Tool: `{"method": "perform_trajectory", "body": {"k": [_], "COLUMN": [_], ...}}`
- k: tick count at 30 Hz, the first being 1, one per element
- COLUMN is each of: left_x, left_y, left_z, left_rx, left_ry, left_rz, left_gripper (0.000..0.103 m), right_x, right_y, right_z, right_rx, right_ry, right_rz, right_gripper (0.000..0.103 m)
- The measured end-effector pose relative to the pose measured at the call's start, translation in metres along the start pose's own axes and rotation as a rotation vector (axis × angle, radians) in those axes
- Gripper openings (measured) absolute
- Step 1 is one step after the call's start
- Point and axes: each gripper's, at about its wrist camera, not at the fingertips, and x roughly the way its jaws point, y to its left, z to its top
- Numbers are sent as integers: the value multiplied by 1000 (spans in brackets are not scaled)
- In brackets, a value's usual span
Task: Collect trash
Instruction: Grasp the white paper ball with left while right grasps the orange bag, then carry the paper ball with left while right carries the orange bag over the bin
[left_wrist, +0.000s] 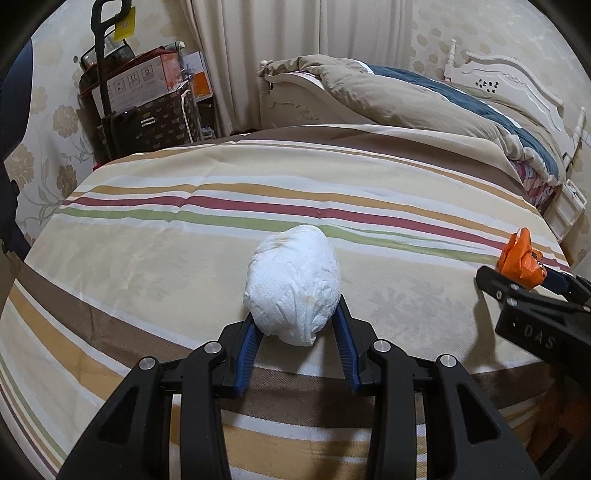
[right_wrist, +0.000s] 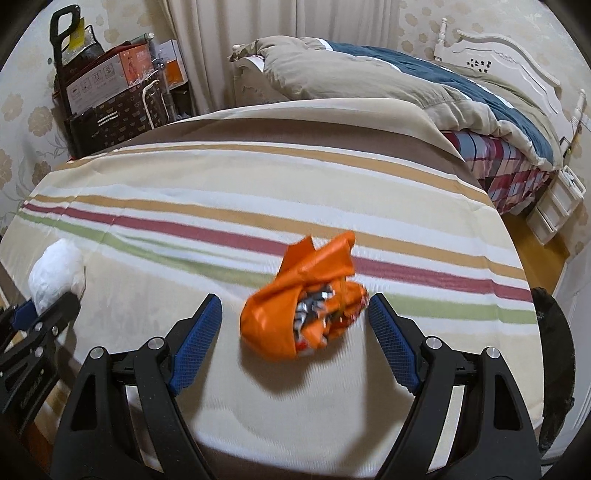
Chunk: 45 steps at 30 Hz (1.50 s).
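Observation:
A crumpled white tissue ball (left_wrist: 293, 284) lies on the striped cloth. My left gripper (left_wrist: 297, 314) has its blue pads against both sides of the ball's near end, shut on it. The ball also shows in the right wrist view (right_wrist: 55, 273) at the far left. A crumpled orange snack wrapper (right_wrist: 306, 306) with a silver inside lies between the wide-open fingers of my right gripper (right_wrist: 295, 306); the right pad (right_wrist: 391, 343) is close to it, the left pad (right_wrist: 195, 339) stands apart. The wrapper also shows in the left wrist view (left_wrist: 521, 262).
The striped cloth (left_wrist: 184, 236) covers a raised surface with edges at left and right. Beyond it stands a bed with a tan and blue quilt (left_wrist: 424, 99). Boxes and a black trolley (left_wrist: 140, 96) stand at the back left. White drawers (right_wrist: 557, 206) sit on the floor at right.

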Motion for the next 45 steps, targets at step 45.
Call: {"method": "perform_trajectory", "body": {"k": [45], "left_x": [-69], "left_y": [-116], "left_z": [-55], "left_rx": [152], "left_ry": [-109], "left_rz": [-199], "left_gripper": [39], "right_x": [-113], "right_y": [-92], "right_z": [-104], "right_rx": [117], "right_ry": [-137], "right_rz": [-39], "right_gripper": [50]}}
